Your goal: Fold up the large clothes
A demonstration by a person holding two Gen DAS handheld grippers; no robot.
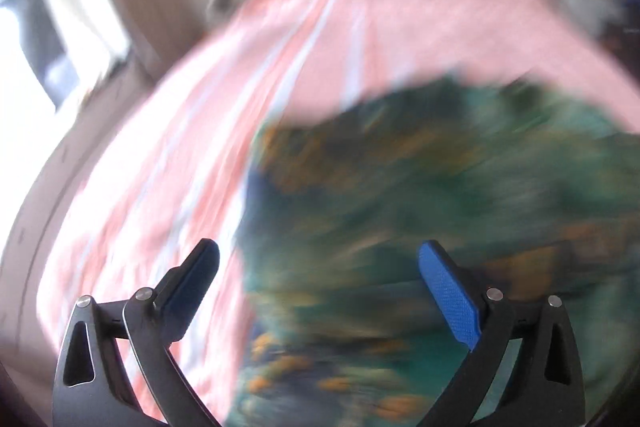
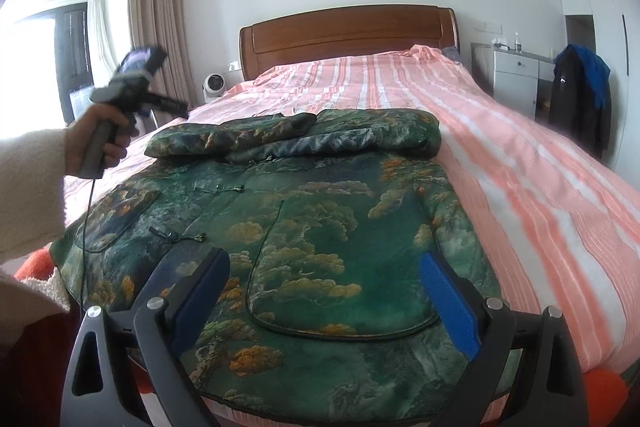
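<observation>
A large green jacket (image 2: 320, 219) with a gold cloud print lies flat on the bed, its sleeves folded across the top (image 2: 288, 135). My right gripper (image 2: 324, 267) is open and empty, hovering over the jacket's near hem. My left gripper (image 1: 318, 255) is open and empty, above the jacket's left edge (image 1: 400, 207); its view is motion-blurred. The right wrist view shows the left gripper (image 2: 176, 107) held up in a hand at the bed's left side, clear of the jacket.
The bed has a pink and white striped cover (image 2: 520, 167) and a wooden headboard (image 2: 348, 31). A small white fan (image 2: 214, 87) and curtains (image 2: 156, 27) stand at left. A white cabinet (image 2: 516, 75) and hanging dark clothes (image 2: 580, 99) are at right.
</observation>
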